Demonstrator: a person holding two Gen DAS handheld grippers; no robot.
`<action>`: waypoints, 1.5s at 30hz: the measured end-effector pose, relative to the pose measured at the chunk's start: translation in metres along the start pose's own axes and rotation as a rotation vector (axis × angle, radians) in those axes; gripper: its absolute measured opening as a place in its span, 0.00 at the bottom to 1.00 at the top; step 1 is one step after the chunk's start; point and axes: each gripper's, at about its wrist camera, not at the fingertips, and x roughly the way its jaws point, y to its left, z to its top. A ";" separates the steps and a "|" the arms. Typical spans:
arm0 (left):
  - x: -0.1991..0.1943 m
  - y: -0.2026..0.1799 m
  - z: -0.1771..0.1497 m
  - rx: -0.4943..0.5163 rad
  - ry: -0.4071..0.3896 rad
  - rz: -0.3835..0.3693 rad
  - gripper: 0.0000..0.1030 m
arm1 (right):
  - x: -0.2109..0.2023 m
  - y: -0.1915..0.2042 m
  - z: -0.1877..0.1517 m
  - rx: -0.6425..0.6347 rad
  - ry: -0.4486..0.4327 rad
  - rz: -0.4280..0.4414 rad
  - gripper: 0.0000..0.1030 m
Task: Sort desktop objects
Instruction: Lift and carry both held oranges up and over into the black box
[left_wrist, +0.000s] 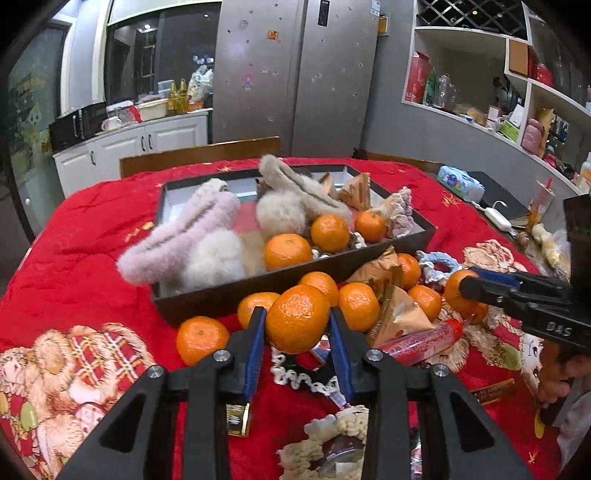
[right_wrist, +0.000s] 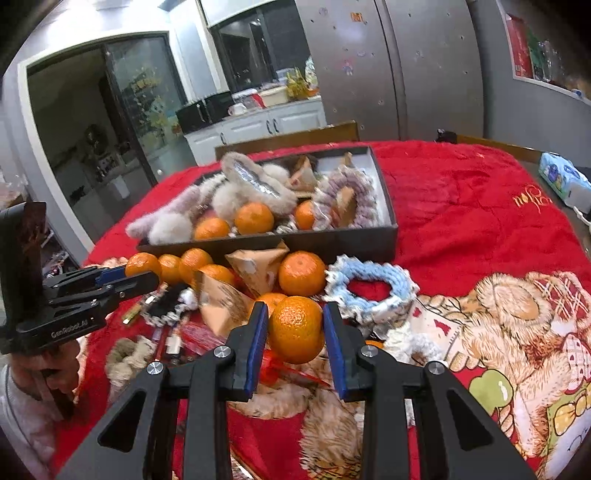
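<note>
Sorting looks roughly half done; the black box (left_wrist: 236, 295) already has 3 oranges, fuzzy headbands and some wrapped snacks in it, but a heap of oranges, paper packets and a red tube (left_wrist: 424, 341) sits on the red cloth in front of it. Both hands are busy: left gripper (left_wrist: 297, 325) clamps an orange (left_wrist: 297, 319); right gripper (right_wrist: 295, 325) clamps another orange (right_wrist: 295, 328), both low over the heap. Only the right view clearly shows the blue-white scrunchie (right_wrist: 369, 291); only the left one shows the gold clip (left_wrist: 237, 419).
</note>
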 end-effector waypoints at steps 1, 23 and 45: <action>-0.001 0.001 0.000 -0.009 -0.002 -0.001 0.33 | -0.003 0.003 0.001 -0.005 -0.017 0.011 0.28; 0.000 -0.004 -0.008 -0.049 -0.042 0.058 0.33 | -0.006 0.035 -0.005 -0.030 -0.100 0.136 0.29; -0.015 -0.025 0.042 0.036 -0.052 0.039 0.33 | -0.023 0.051 0.037 -0.066 -0.137 0.128 0.29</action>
